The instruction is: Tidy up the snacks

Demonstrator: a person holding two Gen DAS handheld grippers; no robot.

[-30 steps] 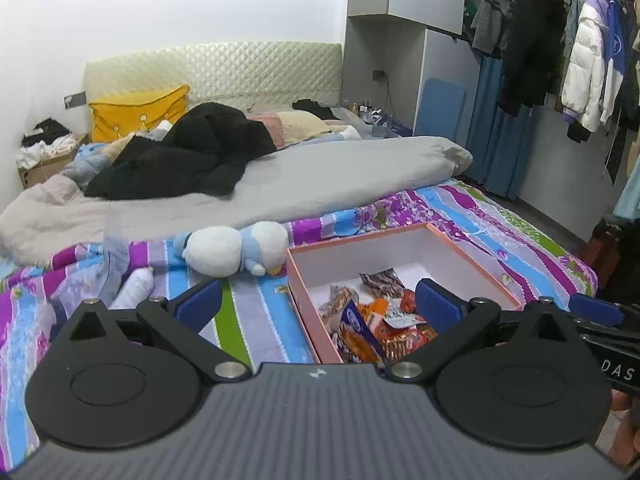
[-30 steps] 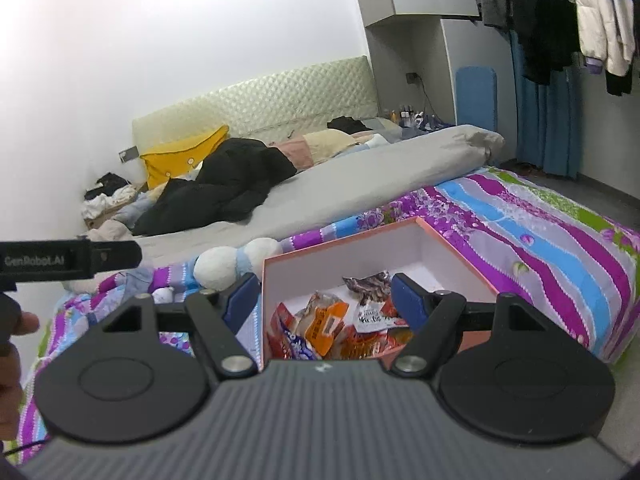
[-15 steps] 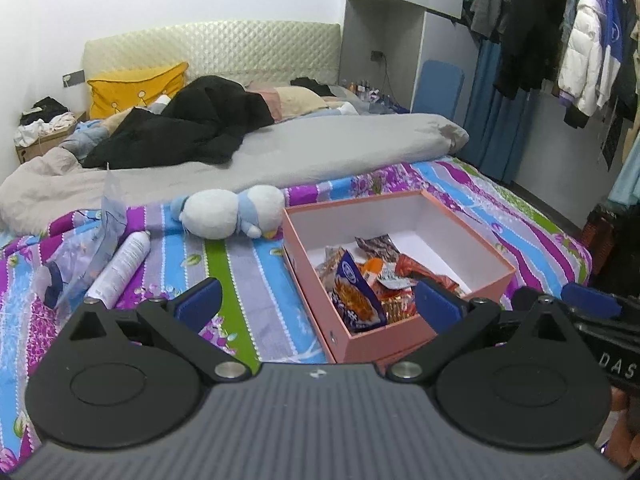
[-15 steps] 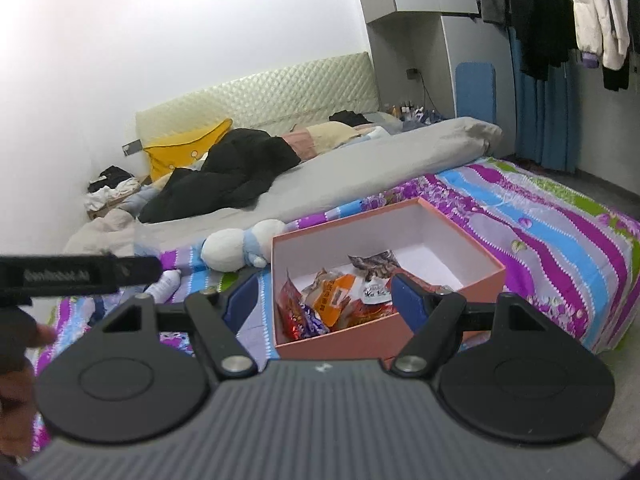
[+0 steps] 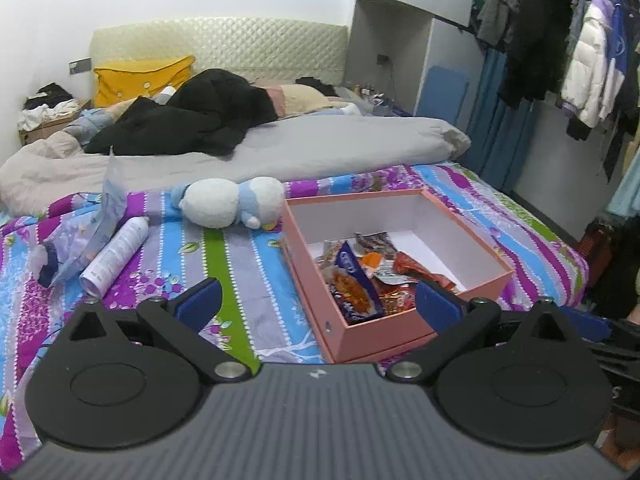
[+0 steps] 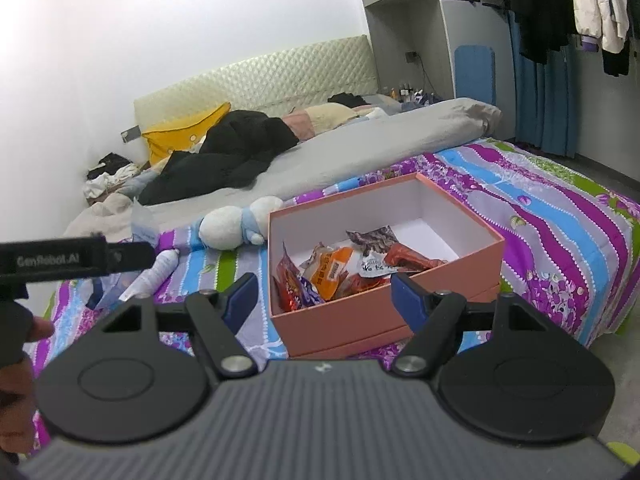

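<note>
A pink cardboard box point(image 5: 472, 224) point(image 6: 476, 228) stands open on the striped bedspread, with several snack packets point(image 5: 372, 276) point(image 6: 340, 268) heaped in its near corner. My left gripper point(image 5: 318, 304) is open, short of the box's near left corner, nothing between its blue pads. My right gripper point(image 6: 324, 296) is open too, hovering before the box's front wall with empty jaws. The left device's black body point(image 6: 76, 260) shows at the left edge of the right wrist view, with a person's hand under it.
A white and blue plush toy point(image 5: 228, 204) lies just left of the box. Further left lie a white spray can point(image 5: 116, 256) and a clear plastic bag point(image 5: 80, 240). Grey duvet point(image 5: 304, 148) and black clothing point(image 5: 188, 120) fill the far bed. Hanging clothes point(image 5: 560, 52) line the right wall.
Both grippers have sunk and tipped down toward the bed, so the box and snacks now sit higher and fuller in both views. Both pairs of jaws have stayed open.
</note>
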